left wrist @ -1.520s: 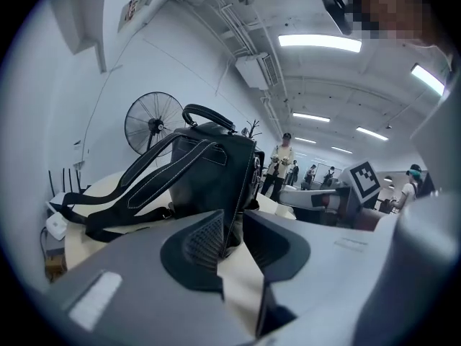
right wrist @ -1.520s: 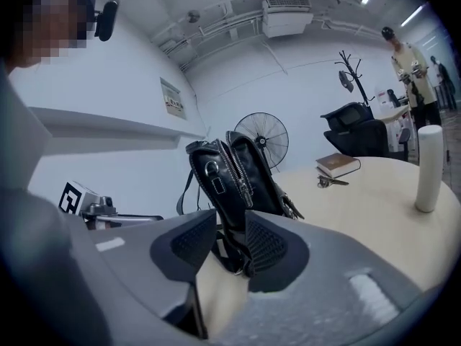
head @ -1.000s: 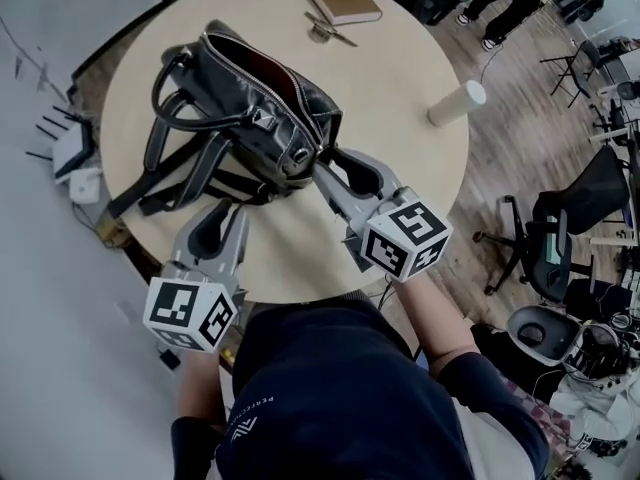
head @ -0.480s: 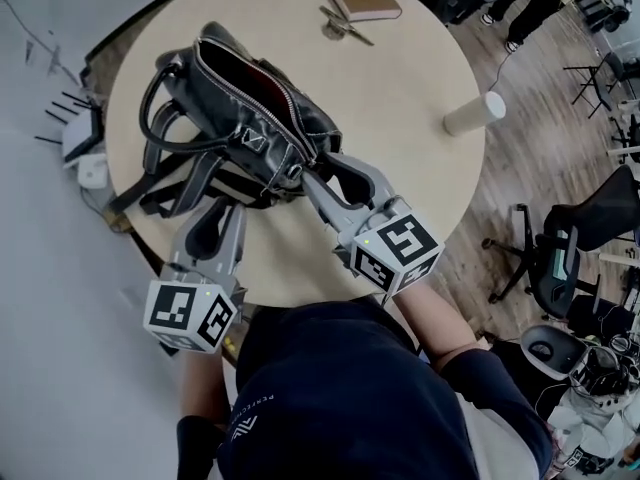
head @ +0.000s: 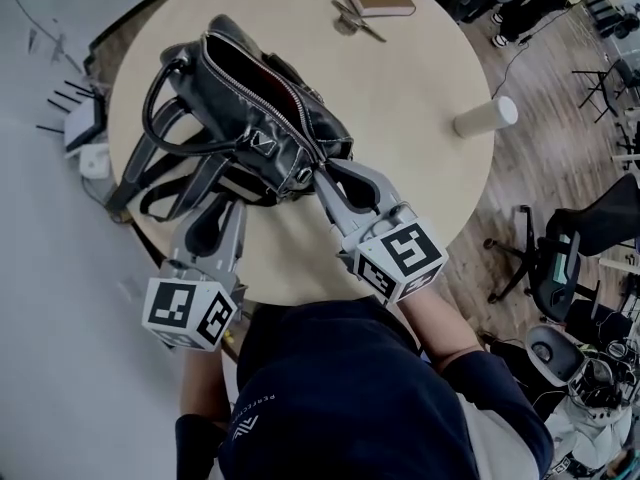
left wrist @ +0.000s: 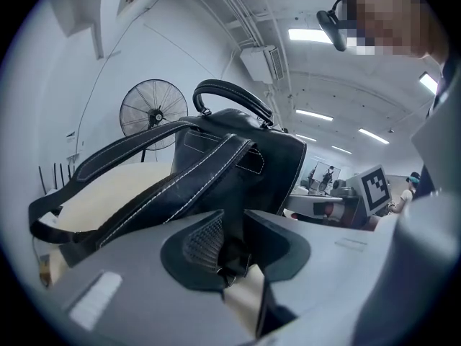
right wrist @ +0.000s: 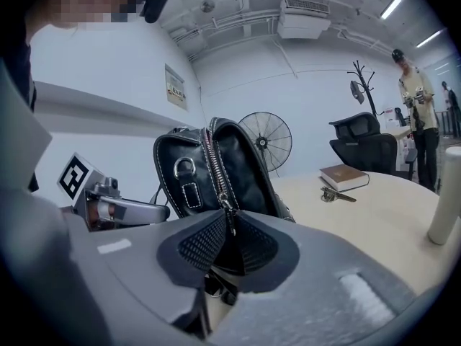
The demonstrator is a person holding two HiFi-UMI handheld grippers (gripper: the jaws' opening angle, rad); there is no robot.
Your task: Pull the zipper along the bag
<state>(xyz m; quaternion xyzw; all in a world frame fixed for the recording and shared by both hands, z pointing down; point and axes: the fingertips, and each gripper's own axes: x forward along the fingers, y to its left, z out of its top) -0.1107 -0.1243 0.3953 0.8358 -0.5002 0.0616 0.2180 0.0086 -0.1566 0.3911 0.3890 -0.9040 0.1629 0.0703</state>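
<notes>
Metal pull (right wrist: 226, 202) (within newly-closing right tool (right wrist: 230, 215))

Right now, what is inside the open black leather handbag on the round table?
Through the open silver zipper, the black leather handbag shows only dark lining. Whether anything lies inside cannot be told: its floor is shadowed and covered by the side walls.

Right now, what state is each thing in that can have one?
handbag: unzipped, mouth gaping, lying on table.
zipper pull: at the near end of the zipper.
left gripper: shut on handbag.
right gripper: jaws closing, zipper pull between them.
book: closed.
</notes>
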